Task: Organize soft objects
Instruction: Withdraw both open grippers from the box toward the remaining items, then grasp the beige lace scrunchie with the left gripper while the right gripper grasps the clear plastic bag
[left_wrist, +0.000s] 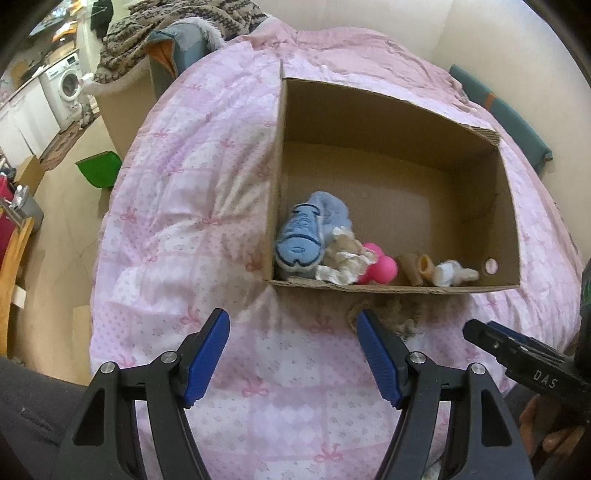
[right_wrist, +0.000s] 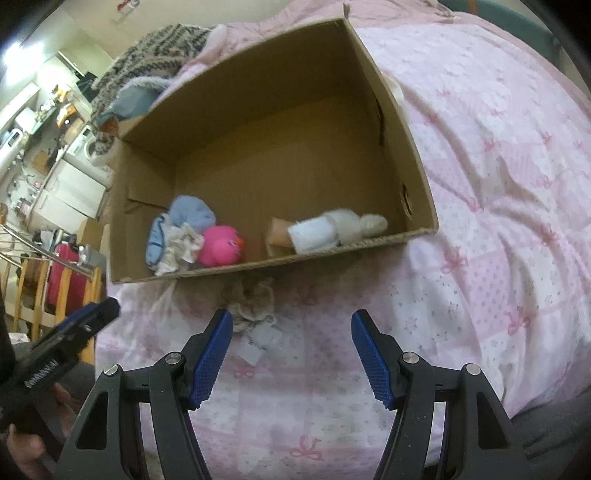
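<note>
An open brown cardboard box (right_wrist: 406, 155) sits on a bed covered by a pink quilt with a bow pattern (right_wrist: 498, 184). Along the box's near wall lie the items already stowed: a light-blue plush slipper (right_wrist: 192, 216), a cream crumpled cloth (right_wrist: 181, 247), a bright pink rubber duck (right_wrist: 221, 245) and a white plush toy (right_wrist: 340, 225).

One soft object remains outside: a small grey-beige knitted piece with a pale tag (right_wrist: 251, 299), resting on the quilt just in front of the box's near wall. Its outline is blurred, so its long axis cannot be fixed with confidence; it appears to run from the box toward the grippers.

The right gripper (right_wrist: 291, 354) has its blue-padded jaws spread wide with nothing between them. The knitted piece lies just ahead of its left fingertip (right_wrist: 221, 325), slightly off the jaw centreline. The left gripper (left_wrist: 293, 356) is likewise spread and empty; in its view the knitted piece (left_wrist: 391, 314) sits beyond and outside its right fingertip (left_wrist: 365, 325).

Judgement: the right gripper is better placed. A small shift toward the left gripper would centre the object between its jaws.
</note>
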